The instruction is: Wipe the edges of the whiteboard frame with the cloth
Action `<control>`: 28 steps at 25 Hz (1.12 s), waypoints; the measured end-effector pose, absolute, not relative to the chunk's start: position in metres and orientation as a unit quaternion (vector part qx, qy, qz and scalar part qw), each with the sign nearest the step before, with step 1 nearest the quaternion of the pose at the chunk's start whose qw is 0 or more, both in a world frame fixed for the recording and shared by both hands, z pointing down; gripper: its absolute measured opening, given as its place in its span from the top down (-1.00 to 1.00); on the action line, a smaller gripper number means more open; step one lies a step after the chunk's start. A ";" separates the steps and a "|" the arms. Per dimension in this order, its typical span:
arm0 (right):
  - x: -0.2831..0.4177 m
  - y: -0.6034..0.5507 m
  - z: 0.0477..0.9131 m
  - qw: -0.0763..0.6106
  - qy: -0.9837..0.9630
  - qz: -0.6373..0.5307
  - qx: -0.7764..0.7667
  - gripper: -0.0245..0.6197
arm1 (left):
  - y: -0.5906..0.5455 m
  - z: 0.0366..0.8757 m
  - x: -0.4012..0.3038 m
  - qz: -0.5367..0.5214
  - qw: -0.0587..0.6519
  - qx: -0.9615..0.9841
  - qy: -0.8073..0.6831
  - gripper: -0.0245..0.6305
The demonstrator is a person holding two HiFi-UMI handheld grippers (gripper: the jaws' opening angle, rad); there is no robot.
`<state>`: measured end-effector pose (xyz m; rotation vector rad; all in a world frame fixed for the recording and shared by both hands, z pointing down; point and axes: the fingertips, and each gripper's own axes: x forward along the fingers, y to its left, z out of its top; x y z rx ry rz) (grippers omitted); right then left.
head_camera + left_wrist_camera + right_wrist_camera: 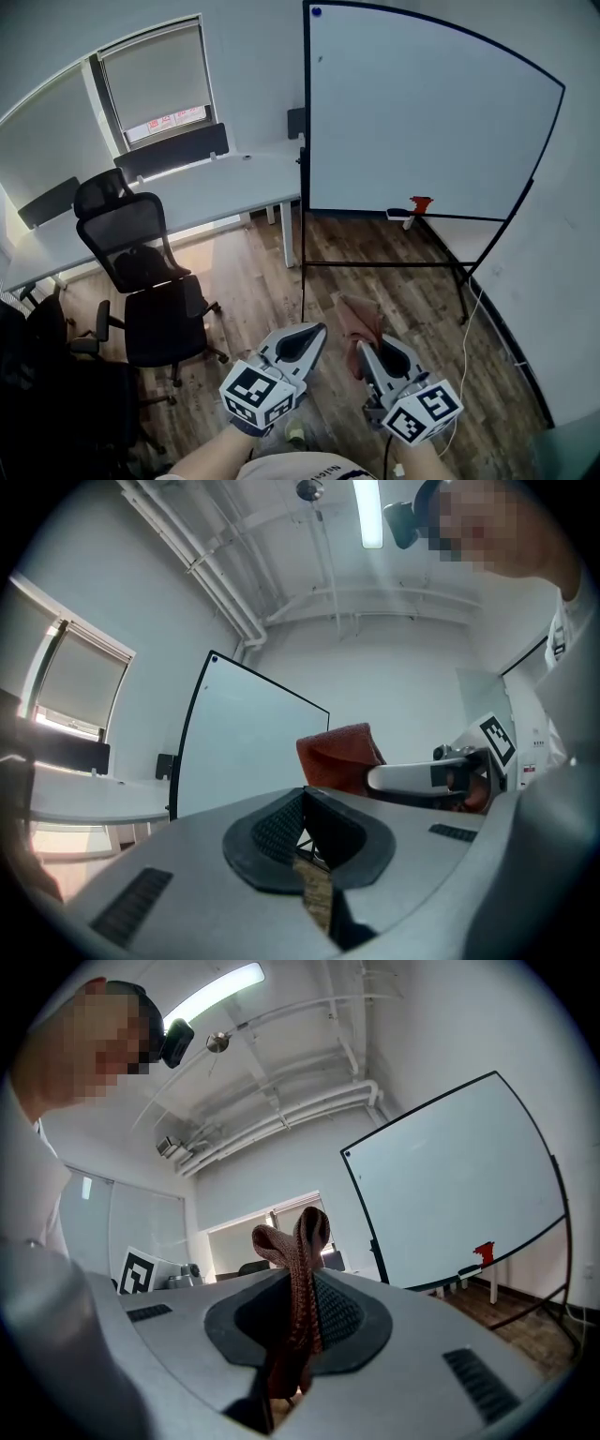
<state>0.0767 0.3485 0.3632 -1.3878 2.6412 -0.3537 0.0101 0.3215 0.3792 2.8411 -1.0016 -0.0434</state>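
Cloth (pixel 295 1269), rust-red and coarsely woven, is folded into a narrow strip and pinched between the ribbed black pads (pixel 342 1316) of the right gripper (pixel 298 1307). Its looped top sticks up above the clenched jaws. In the head view the gripper holds it low and in front of the whiteboard (pixel 422 112), well apart from it and roughly below the board's left half.

The left gripper (pixel 305 832) is just to the left of the right one, at about the same distance from the whiteboard. Its jaws are pressed together with nothing between them.

The whiteboard is a smooth, glossy white sheet inside a thin black frame (pixel 306 112) – all four edges are in view. It sits on a slim black stand (pixel 394 264) with a crossbar under the board. A small blue dot (pixel 316 12) sits at the board's top left corner. A narrow ledge (pixel 401 214) on the lower frame edge holds a small red object (pixel 419 205); what it is cannot be told.

The wood-plank floor (pixel 253 272) lies open between the grippers and the board. Left of the whiteboard a white desk (pixel 216 187) comes right up beside the frame's left edge, with black mesh-backed chairs (pixel 141 253) further left. On the board's right, a pale wall (pixel 572 281) runs close by, and a thin white cord (pixel 466 347) trails on the floor beneath that side.
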 end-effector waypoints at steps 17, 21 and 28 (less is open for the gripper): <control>0.019 0.192 0.366 0.059 0.883 -0.111 -0.451 0.77 | 0.161 0.371 -0.041 -0.028 0.066 0.936 -0.344 0.90; 0.017 0.139 0.368 0.062 0.889 -0.109 -0.440 0.77 | 0.112 0.374 -0.041 -0.026 0.063 0.933 -0.355 0.90; 0.030 0.021 0.360 0.059 0.898 -0.111 -0.422 0.77 | -0.002 0.372 -0.032 -0.023 0.067 0.922 -0.380 0.90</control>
